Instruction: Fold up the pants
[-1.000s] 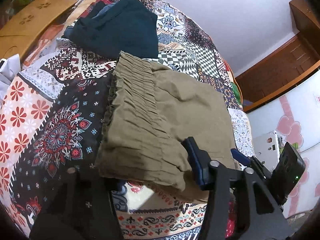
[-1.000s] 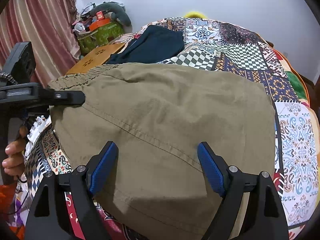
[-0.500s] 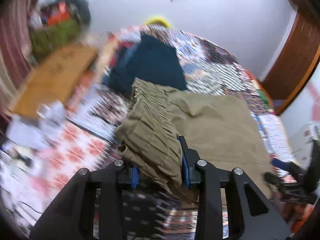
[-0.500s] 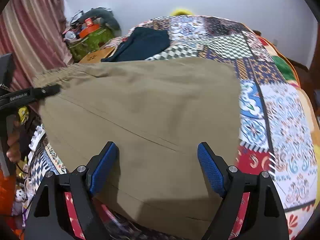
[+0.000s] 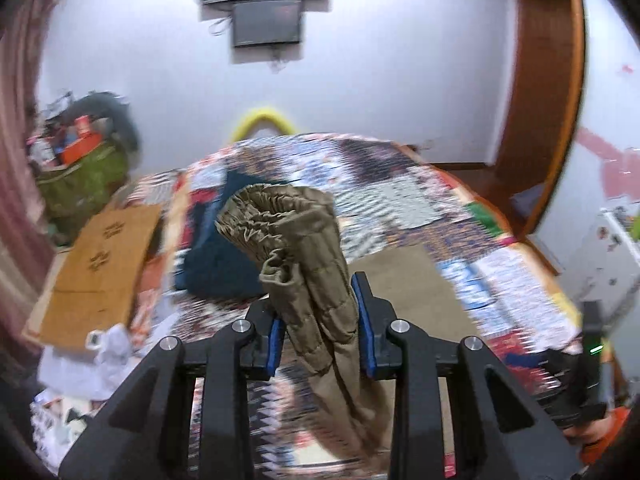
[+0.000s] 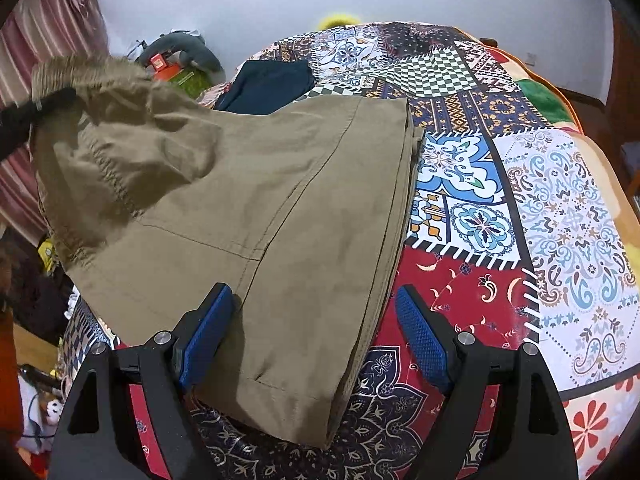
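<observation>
The olive pants (image 6: 256,200) lie folded on the patchwork bedspread (image 6: 560,208). My left gripper (image 5: 320,332) is shut on their gathered elastic waistband (image 5: 296,232) and holds it lifted off the bed, so the cloth hangs down between the blue pads. In the right wrist view the left gripper's black finger (image 6: 36,116) shows at the raised waistband, upper left. My right gripper (image 6: 316,340) is open, its blue pads either side of the pants' near right part, low over the cloth and holding nothing.
A dark navy folded garment (image 6: 268,84) lies on the bed beyond the pants. A brown cardboard sheet (image 5: 100,264) and a green bag of clutter (image 5: 80,180) are at the bed's left. A wooden door frame (image 5: 548,92) stands at the right.
My left gripper has raised the waistband well above the bed and swung its view up toward the wall. The pants' left side now peels up. The right gripper stays open.
</observation>
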`<state>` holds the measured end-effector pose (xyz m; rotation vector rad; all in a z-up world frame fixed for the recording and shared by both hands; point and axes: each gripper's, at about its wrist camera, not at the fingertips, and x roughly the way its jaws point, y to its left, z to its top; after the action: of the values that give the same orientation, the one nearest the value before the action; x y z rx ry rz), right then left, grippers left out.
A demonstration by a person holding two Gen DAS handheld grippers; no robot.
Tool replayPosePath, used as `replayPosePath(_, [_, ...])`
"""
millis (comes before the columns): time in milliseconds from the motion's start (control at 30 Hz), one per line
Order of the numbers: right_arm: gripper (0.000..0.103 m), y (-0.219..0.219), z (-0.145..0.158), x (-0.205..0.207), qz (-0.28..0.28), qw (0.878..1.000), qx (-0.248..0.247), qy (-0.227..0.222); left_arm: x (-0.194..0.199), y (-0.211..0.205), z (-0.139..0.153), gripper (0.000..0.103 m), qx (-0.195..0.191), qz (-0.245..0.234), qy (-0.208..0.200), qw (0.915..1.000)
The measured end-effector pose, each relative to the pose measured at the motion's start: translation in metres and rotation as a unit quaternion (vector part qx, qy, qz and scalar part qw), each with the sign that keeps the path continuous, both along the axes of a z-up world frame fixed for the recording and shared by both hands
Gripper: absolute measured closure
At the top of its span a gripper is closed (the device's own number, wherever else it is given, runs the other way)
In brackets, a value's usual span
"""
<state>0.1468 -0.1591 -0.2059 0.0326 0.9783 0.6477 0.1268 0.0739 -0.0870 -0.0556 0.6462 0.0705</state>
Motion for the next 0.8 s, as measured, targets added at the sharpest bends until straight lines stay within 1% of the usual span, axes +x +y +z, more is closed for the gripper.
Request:
replayPosePath(133, [0.022,-0.002,-0.001,0.001,-0.002,1.000,0.005,0.002,0.013,-0.025,0.009,0.074,-0.035,-0.053,0.001,0.9979])
replayPosePath(267, [0.022,-0.005,-0.001,0.001,-0.006,1.000,0.008,0.003,0.025,-0.052,0.007,0.075,-0.057,-0.101,0.017,0.9931])
replayPosePath(333, [0.022,-0.006,-0.001,0.001,-0.007,1.000,0.009,0.003,0.027,-0.062,0.003,0.075,-0.066,-0.117,0.026,0.9906])
replayPosePath(500, [0.022,-0.008,-0.002,0.002,-0.010,1.000,0.013,0.005,0.043,-0.087,-0.013,0.075,-0.089,-0.154,0.065,0.9820])
replayPosePath(633, [0.022,-0.009,-0.002,0.001,-0.011,1.000,0.015,0.005,0.047,-0.103,-0.030,0.075,-0.087,-0.182,0.103,0.9740])
replayPosePath(700, [0.022,-0.010,-0.002,0.000,-0.011,1.000,0.015,0.006,0.045,-0.106,-0.034,0.072,-0.079,-0.192,0.117,0.9713])
replayPosePath(733, [0.022,-0.010,-0.002,-0.001,-0.011,1.000,0.016,0.006,0.043,-0.109,-0.035,0.068,-0.073,-0.197,0.122,0.9701])
replayPosePath(767, [0.022,-0.011,-0.002,-0.001,-0.011,1.000,0.017,0.006,0.041,-0.109,-0.037,0.061,-0.069,-0.201,0.127,0.9689])
replayPosePath(800, [0.022,-0.011,-0.003,-0.001,-0.012,1.000,0.018,0.007,0.039,-0.110,-0.037,0.058,-0.067,-0.205,0.129,0.9680])
